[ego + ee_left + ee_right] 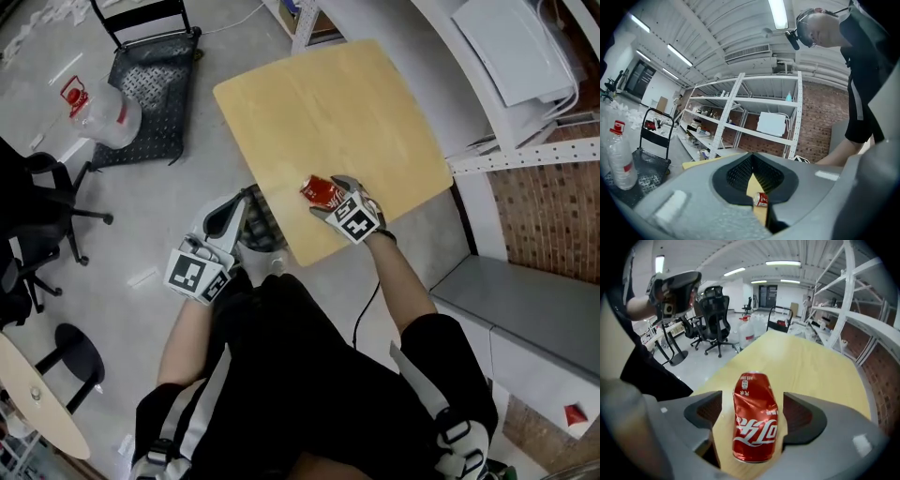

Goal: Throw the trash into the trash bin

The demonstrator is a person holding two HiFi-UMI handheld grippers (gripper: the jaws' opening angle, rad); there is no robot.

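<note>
A crushed red cola can [321, 190] lies on its side near the front edge of the light wooden table [328, 103]. My right gripper [333, 200] is open over it. In the right gripper view the can [754, 427] lies between the two dark pads [707, 409] of the right gripper [754, 411], with a gap on each side. My left gripper [230, 212] hangs off the table's left edge, level and shut with nothing in it. In the left gripper view, the can [761, 200] shows through the slit below the left gripper's [751, 157] closed tips. No trash bin is clearly visible.
A dark meshed thing [265, 228] sits on the floor beside the table, under my left gripper. A big water jug [108, 112] and a black hand cart [150, 75] stand at the far left, an office chair [47, 206] at the left, and white shelving [525, 56] at the right.
</note>
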